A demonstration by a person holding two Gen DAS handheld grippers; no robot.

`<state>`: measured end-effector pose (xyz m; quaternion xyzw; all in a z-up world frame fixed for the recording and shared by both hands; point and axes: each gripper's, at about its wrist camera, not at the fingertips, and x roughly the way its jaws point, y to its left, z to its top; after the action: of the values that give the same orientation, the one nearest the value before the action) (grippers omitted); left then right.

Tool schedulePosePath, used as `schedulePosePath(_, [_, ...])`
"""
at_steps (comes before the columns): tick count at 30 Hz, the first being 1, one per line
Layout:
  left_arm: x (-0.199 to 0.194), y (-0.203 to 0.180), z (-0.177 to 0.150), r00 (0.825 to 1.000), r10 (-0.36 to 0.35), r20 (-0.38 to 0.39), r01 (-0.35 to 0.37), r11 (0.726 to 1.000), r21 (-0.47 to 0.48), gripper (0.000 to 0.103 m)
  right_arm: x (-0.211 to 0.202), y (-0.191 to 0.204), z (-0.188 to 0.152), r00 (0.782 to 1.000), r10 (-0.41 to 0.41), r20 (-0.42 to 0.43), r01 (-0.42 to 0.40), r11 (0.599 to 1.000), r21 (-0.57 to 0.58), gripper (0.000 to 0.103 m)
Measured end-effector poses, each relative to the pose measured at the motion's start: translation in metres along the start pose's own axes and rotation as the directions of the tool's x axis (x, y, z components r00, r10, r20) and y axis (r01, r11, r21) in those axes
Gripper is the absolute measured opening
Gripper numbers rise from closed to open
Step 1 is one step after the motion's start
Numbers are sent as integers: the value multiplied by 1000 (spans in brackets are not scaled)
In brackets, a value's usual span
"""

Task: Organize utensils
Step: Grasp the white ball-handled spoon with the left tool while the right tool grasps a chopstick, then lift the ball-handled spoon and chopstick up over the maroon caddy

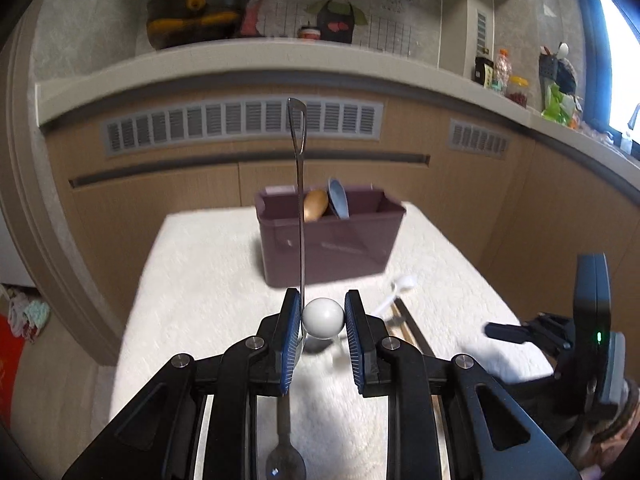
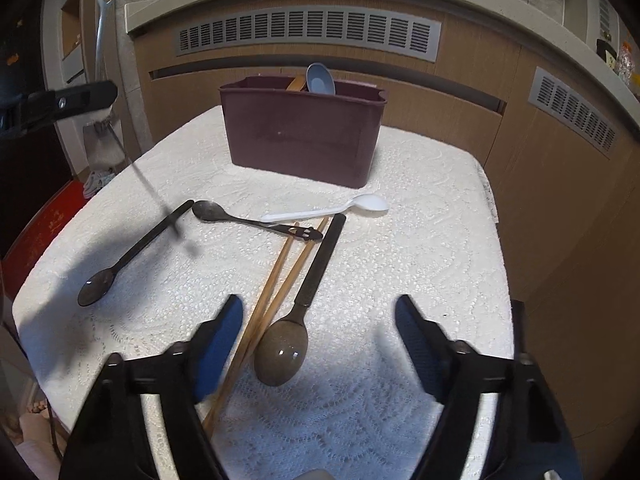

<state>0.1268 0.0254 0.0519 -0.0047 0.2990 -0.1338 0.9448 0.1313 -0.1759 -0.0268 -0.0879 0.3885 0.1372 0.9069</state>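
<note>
My left gripper (image 1: 322, 316) is shut on a metal-handled spoon (image 1: 298, 184). Its white round end sits between the pads and its looped handle points up and away. A maroon bin (image 2: 300, 140) stands at the table's far side, with a blue spoon (image 2: 320, 79) and a wooden spoon (image 1: 316, 205) in it. My right gripper (image 2: 320, 336) hangs open low over the cloth. Between its fingers lie the bowl of a brown-bowled spoon (image 2: 282, 354) and a pair of chopsticks (image 2: 280, 276), neither gripped. A white plastic spoon (image 2: 332, 210), a dark metal spoon (image 2: 248, 218) and a black spoon (image 2: 132, 256) lie loose.
The table (image 2: 420, 260) has a white lace cloth and drops off at the left and right edges. Wooden cabinets with vent grilles (image 2: 308, 32) stand close behind the bin. A ledge (image 1: 500, 80) above them holds jars and bags. A red item (image 2: 36, 232) lies on the floor at left.
</note>
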Motion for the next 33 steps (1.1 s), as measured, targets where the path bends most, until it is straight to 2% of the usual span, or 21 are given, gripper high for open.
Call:
schedulePosePath(2, [9,2,-6,999,-6,-31,6,1000,-15,23,7,2,3,999,25,-34,-25,1000,4,44])
schedulePosePath(6, [17,10,-14,998,-24,-58,20,998,-56,23,15,12,9,998,42,-42,-43,999,-11,44])
schedulePosePath(11, [10,13,-9,999,-28,-27,26,998,-61,23,21,23,5,996,63,-68,-67,996,-51,44])
schedulePosePath(14, [7,12,-7,999,-30,-17,29,998,-52,19,23,22,4,993,85,-83,-88,995,-37,34])
schedulePosePath(20, [10,18,-13,999,-25,-39,23,998,-53,18,37,19,11,987,110,-119,-110,994,8,33])
schedulePosePath(23, [14,24,-23,996,-20,-82,16,999,-49,19,51,23,19,982,115,-149,-113,993,22,28])
schedulePosePath(25, [18,27,-30,992,-30,-122,24,999,-47,19,66,27,22,976,82,-203,-80,997,16,24])
schedulePosePath(27, [22,27,-38,985,-49,-165,44,999,-32,21,69,31,23,979,53,-199,-56,998,-8,11])
schedulePosePath(29, [26,23,-47,974,-60,-218,61,998,0,21,64,34,23,978,52,-200,-60,997,-37,5])
schedulePosePath(31, [23,21,-59,967,-59,-247,67,997,24,23,55,32,20,979,63,-192,-72,997,-38,4])
schedulePosePath(33, [16,25,-74,963,-64,-262,72,997,22,32,43,24,17,982,70,-178,-74,997,-16,4])
